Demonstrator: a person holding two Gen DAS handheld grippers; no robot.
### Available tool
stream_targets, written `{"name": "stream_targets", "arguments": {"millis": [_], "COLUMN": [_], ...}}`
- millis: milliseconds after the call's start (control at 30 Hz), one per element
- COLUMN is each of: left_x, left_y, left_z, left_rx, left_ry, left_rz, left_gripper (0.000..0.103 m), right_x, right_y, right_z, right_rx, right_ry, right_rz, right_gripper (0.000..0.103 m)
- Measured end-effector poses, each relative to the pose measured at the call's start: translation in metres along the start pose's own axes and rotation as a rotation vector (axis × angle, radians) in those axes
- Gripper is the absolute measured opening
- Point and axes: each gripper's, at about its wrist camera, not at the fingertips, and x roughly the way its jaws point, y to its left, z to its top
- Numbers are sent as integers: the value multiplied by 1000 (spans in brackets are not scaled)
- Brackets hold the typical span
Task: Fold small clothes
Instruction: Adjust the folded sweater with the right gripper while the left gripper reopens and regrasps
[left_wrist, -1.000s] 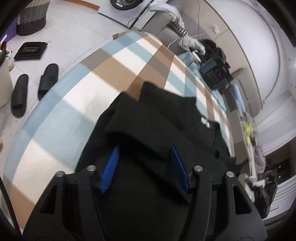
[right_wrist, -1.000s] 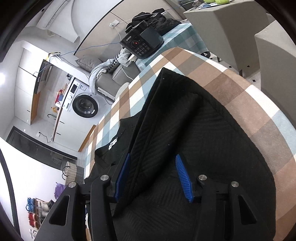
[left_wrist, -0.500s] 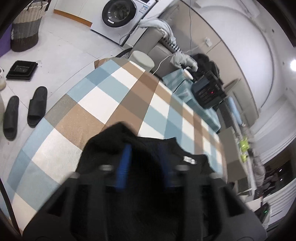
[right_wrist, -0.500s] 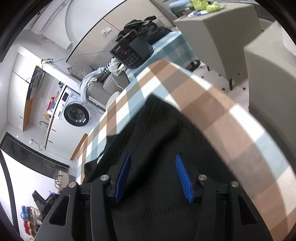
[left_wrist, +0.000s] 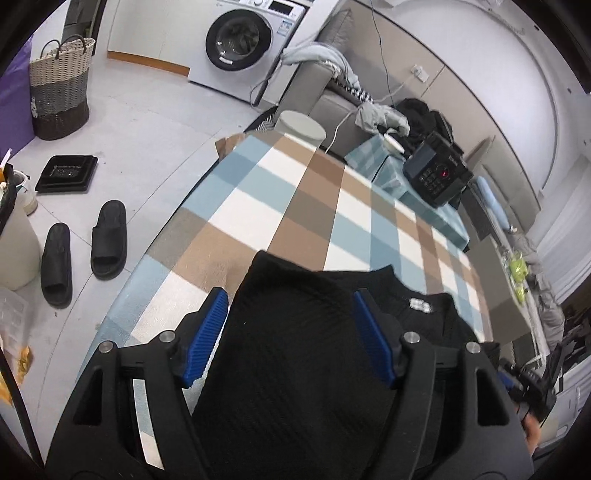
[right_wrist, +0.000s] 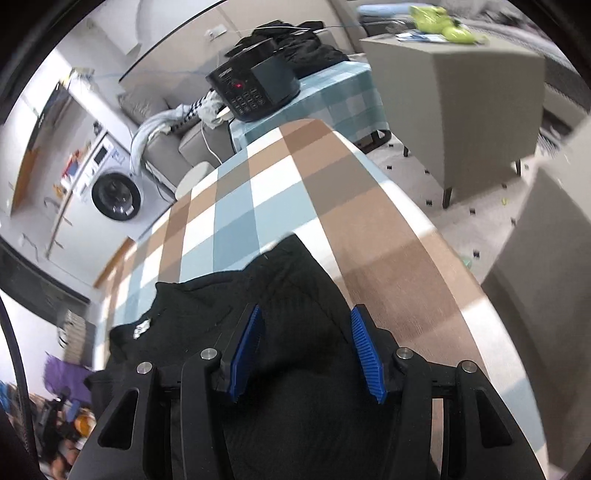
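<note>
With the black garment lying on the checked tablecloth at its near end, let your left gripper finish spreading clear of the fold (nothing pinched) while your right gripper, half-spread, lifts off without dragging fabric.

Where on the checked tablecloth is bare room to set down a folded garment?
The checked tablecloth lies bare from the black knitted garment to the far edge beside the black keypad device. A bare strip flanks the garment. The near end is crowded.
</note>
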Motion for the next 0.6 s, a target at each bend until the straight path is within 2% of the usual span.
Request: {"name": "stream_targets", "arguments": {"millis": [100, 300, 333, 367, 433, 467, 533, 567, 600], "left_x": [6, 27, 31, 34, 38, 40, 39, 38, 36], "left_y": [0, -7, -8, -9, -11, -12, -14, -15, -15], "left_z": [-4, -9, -10, -11, -13, -13, -14, -15, -14], "left_rx": [23, 77, 83, 86, 92, 97, 113, 119, 123], "left_ry": [16, 61, 68, 72, 69, 63, 48, 37, 25], "left_rz": [17, 25, 23, 23, 23, 22, 25, 25, 25], "left_gripper": [67, 67, 67, 67, 65, 53, 34, 16, 7], "right_x": [10, 27, 27, 27, 23, 18, 4, -5, -14], "right_y": [8, 4, 4, 7, 14, 18, 22, 22, 21], "right_z": [7, 13, 13, 11, 8, 7, 4, 3, 3], "right_rx": [-54, -60, -68, -87, -137, -162, -189, -193, -186], "right_ry": [-5, 20, 12, -1, -21, -42, -94, -121, -153], "right_rz": [-60, -44, -30, -28, -39, -47, -33, -27, -18], "right_gripper": [51, 53, 43, 25, 10, 6, 5, 5, 5]}}
